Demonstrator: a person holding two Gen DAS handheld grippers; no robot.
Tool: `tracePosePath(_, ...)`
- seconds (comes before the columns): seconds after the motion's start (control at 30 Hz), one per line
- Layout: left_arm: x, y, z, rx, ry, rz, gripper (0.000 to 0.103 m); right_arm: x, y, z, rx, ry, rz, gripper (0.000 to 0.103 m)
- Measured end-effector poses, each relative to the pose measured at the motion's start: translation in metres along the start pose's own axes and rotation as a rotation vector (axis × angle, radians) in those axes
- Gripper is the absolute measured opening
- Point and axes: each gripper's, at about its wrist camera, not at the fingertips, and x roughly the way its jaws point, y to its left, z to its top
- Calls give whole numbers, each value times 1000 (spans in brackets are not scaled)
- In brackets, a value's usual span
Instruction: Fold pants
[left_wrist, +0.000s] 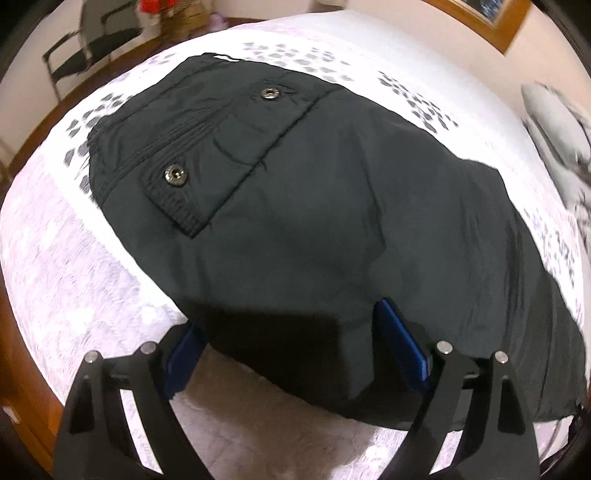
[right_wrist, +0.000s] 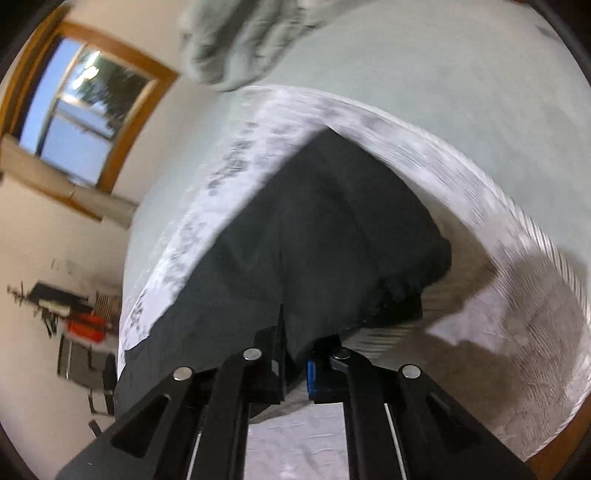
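Dark pants (left_wrist: 314, 184) lie spread on a white patterned bedcover (left_wrist: 74, 258), with a flap pocket and two metal snaps (left_wrist: 173, 173) toward the far left. My left gripper (left_wrist: 288, 317) hangs over the pants' near edge. It is open wide, and a bulge of the cloth sits between its blue pads (left_wrist: 402, 343). In the right wrist view, my right gripper (right_wrist: 295, 343) is shut on a fold of the pants (right_wrist: 314, 229), and the cloth rises from its jaws. The picture there is blurred by motion.
A black chair (left_wrist: 92, 40) stands on the wooden floor beyond the bed's far left corner. A grey pillow or blanket (left_wrist: 554, 129) lies at the bed's right side, and grey cloth (right_wrist: 240, 44) is at the top of the right view. A wood-framed window (right_wrist: 81, 110) is on the wall.
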Motion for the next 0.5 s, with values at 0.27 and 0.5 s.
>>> tracePosePath(0.27,-20,14,-8,44,-21,42,89,12,-12,-9,0,1,-9,26)
tracePosePath(0.5,-63,-2,-23,223,-124,161,98,-11,-21,-15,42,-62,-1,60)
